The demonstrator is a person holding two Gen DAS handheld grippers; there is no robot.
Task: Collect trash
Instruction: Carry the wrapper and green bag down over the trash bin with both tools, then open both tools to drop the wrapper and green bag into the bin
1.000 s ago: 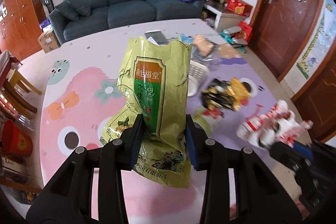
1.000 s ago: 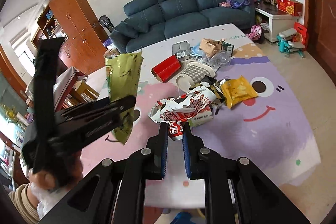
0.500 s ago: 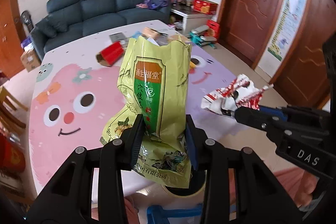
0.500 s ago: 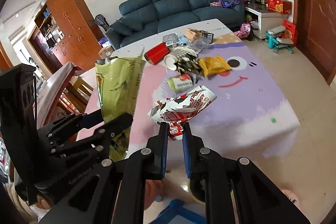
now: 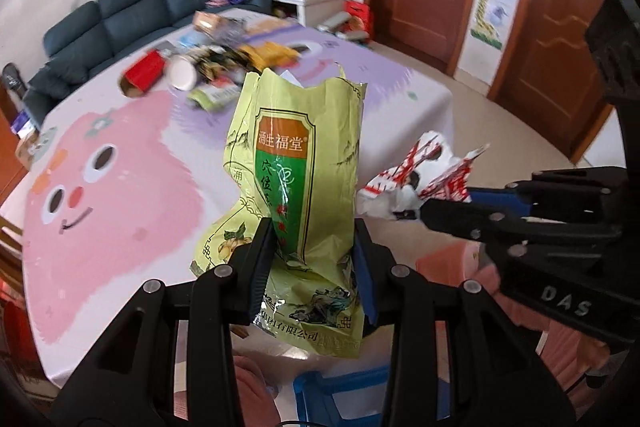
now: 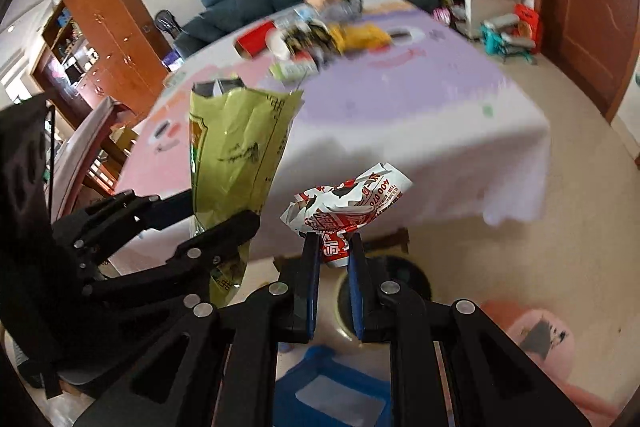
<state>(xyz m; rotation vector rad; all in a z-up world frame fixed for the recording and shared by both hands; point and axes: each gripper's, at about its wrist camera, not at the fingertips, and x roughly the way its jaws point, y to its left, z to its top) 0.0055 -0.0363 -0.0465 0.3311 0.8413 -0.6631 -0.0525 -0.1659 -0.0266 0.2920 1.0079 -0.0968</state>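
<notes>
The left gripper (image 5: 314,259) clamps a green packet (image 5: 298,187) standing upright between its jaws. The right gripper (image 6: 334,259) pinches a crumpled red-and-white wrapper (image 6: 348,205) jutting past its tips.

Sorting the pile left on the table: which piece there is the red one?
The red box at the pile's left end, lying on its side beside the white cup. The other pieces are yellow, green or dark.
</notes>
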